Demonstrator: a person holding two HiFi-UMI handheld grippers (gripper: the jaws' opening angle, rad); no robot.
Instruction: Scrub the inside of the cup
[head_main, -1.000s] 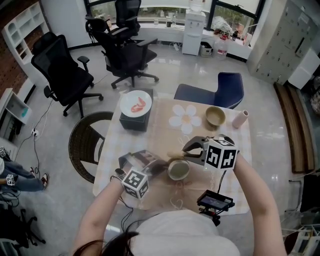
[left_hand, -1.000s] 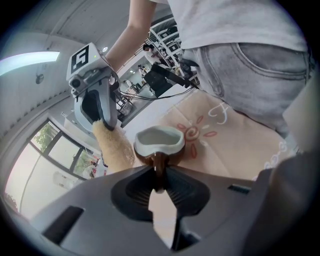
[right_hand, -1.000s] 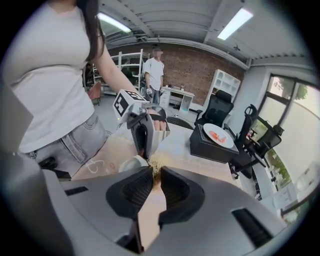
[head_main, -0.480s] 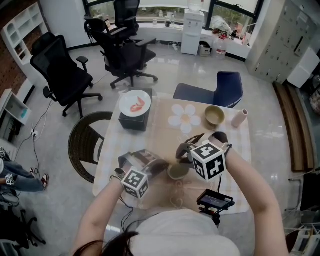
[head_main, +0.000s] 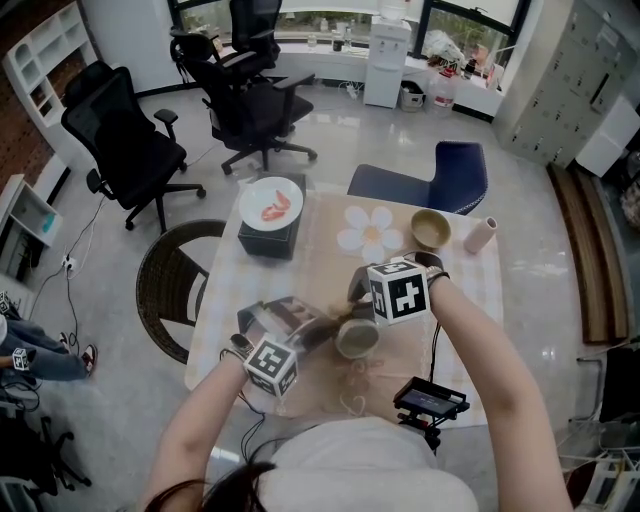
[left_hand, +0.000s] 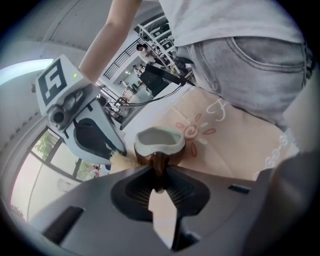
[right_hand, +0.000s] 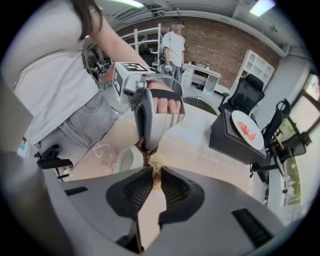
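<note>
Slanting down from the near left, the left claw (left_hand: 158, 186) pinches the handle of the cup (left_hand: 160, 142), upright near-centre on the worktop (head_main: 320, 265). The right claw (right_hand: 156, 175), pointing steeply down, grips a brush (right_hand: 157, 161) just beside the cup.

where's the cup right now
In the head view the cup sits on the table near the person, its handle pinched by the left gripper on its left; the brush in the right gripper is beside its rim.
</note>
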